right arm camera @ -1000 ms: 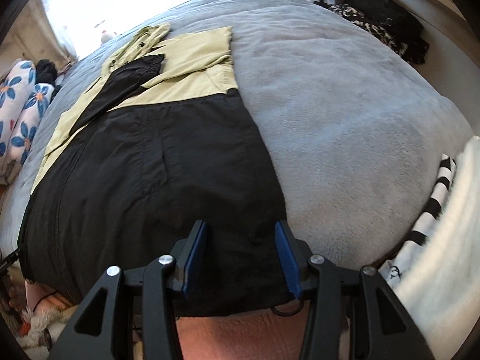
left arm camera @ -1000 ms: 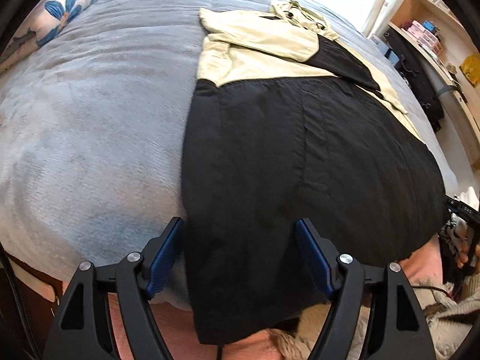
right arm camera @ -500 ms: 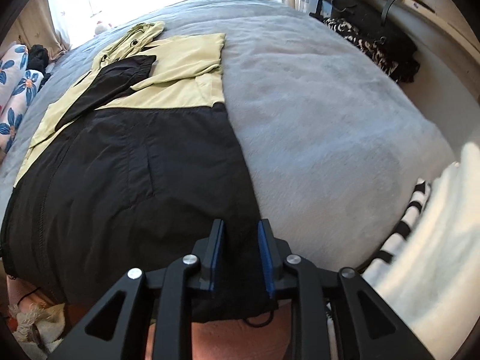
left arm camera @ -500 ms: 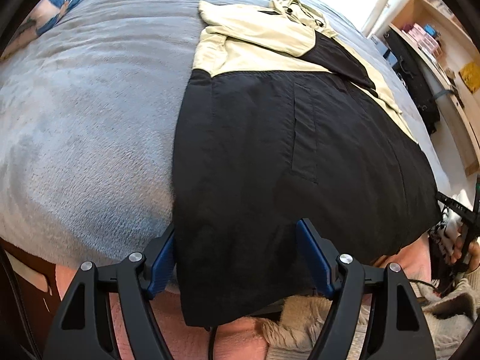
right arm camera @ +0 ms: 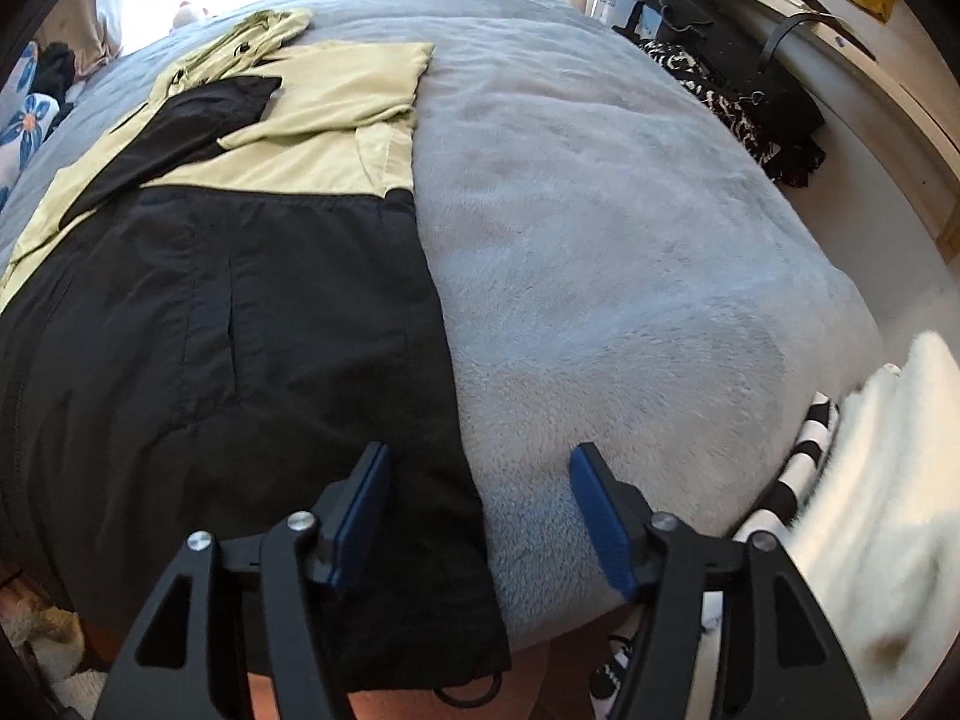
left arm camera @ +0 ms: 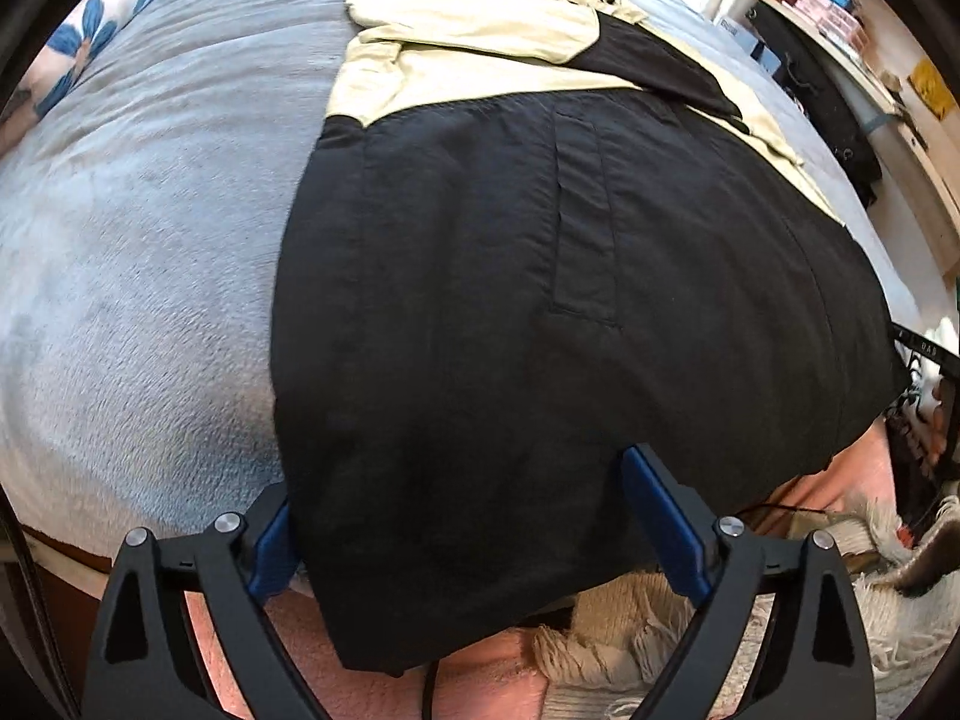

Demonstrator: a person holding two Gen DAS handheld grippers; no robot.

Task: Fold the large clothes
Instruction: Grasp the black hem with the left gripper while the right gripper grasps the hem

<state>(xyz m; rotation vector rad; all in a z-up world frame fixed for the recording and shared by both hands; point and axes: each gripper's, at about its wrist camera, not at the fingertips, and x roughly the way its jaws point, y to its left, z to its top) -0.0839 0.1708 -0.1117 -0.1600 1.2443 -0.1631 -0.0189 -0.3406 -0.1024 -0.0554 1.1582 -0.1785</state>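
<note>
- The jacket (right arm camera: 240, 330), black below and pale yellow above, lies flat on the grey blanket (right arm camera: 630, 276).
- The right gripper (right arm camera: 477, 486) hangs over the jacket's right hem corner; its jaws have just been opening, pads clear of the cloth.
- A striped cloth (right arm camera: 798, 468) lies at the right edge.

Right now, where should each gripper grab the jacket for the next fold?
Probably the black hem at its two near corners. The jacket lies flat on the blanket with its hem draped over the bed's near edge, so pads can pinch it from below. Left gripper and right gripper have just opened there.
</note>
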